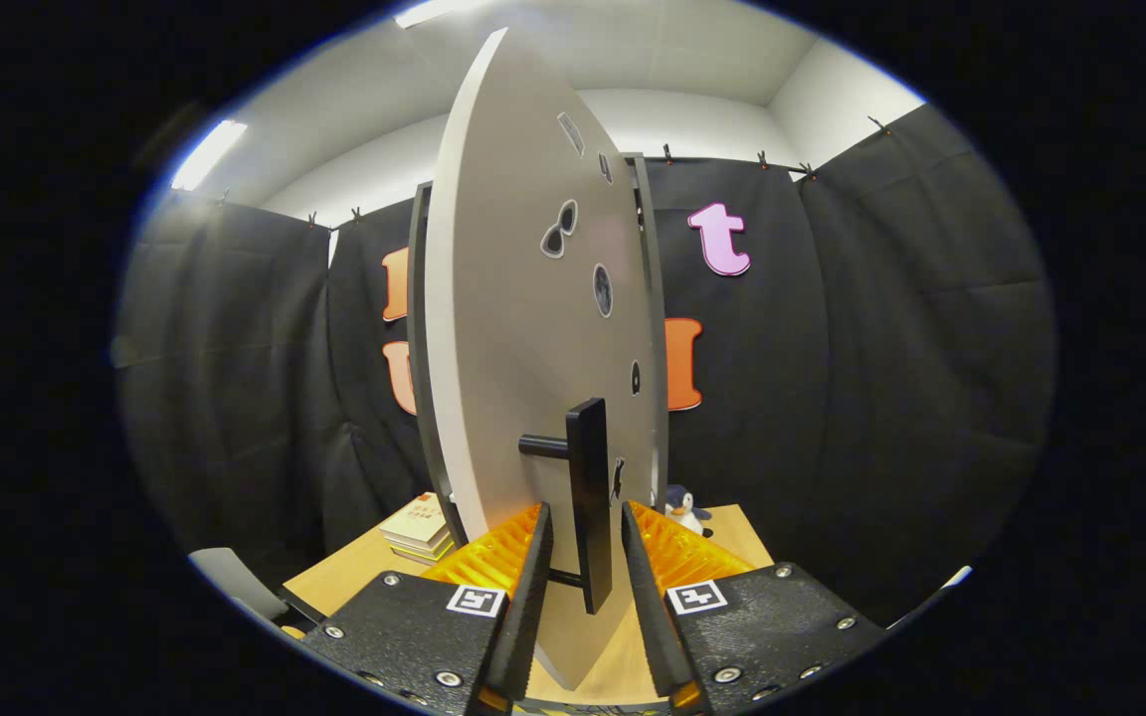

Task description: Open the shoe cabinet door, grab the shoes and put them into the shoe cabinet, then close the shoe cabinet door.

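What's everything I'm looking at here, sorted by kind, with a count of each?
Cabinet doors: 1, the pale door swung open
Door handles: 1, the dark bar handle standing between the open fingers of the tool
Book stacks: 1, books on the wooden table
Toy penguins: 1, penguin beyond the door
Tables: 1
Total: 5

The hand-held gripper (585,527) points straight ahead — its two fingers level, parted by a narrow gap.
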